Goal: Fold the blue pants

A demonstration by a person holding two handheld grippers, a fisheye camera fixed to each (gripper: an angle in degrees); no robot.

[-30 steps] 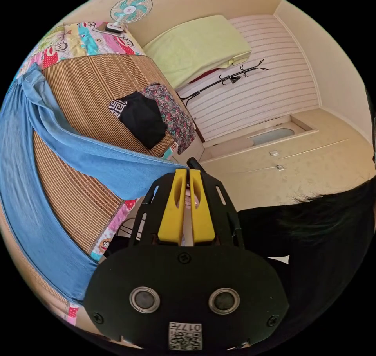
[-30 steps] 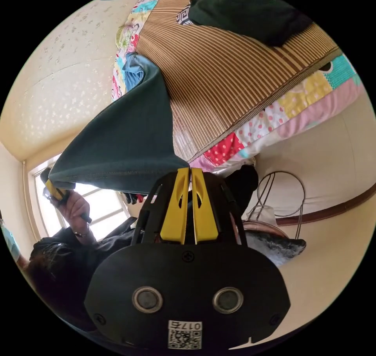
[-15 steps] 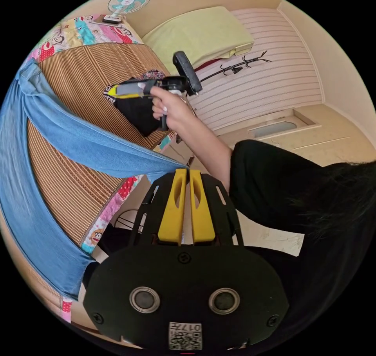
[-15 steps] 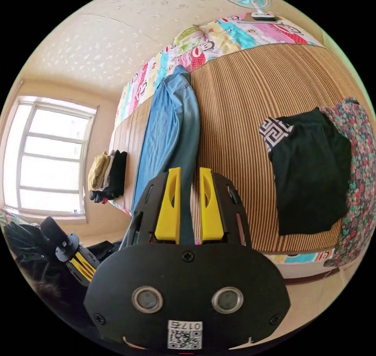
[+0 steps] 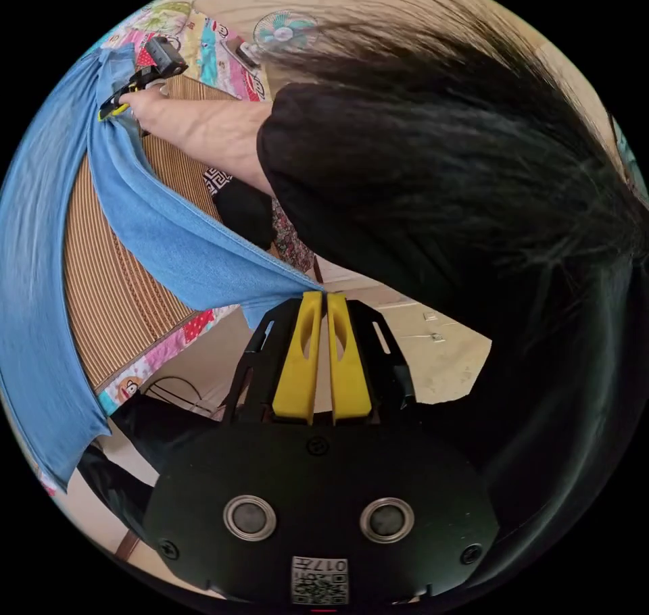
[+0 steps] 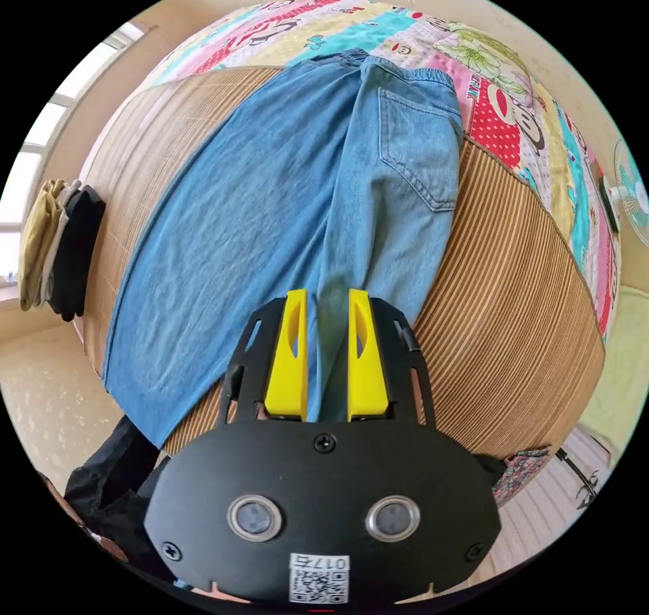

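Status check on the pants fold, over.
Left gripper shut on hem of blue denim pants. Right gripper open, over the pants near the waist. Pants spread on striped bamboo mat. Nothing in the way.

one blue pants (image 6: 270,189), two hand-held grippers (image 5: 323,299) (image 6: 323,297), one fan (image 5: 285,30)

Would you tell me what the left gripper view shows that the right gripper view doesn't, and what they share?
Left gripper view: the left gripper shut on a hem of the blue pants, a hand holding the right gripper over their far end, and the person's hair. Right gripper view: the back pocket, open jaws over a leg, a stack of folded clothes. Both: pants, striped mat, quilt, fan.
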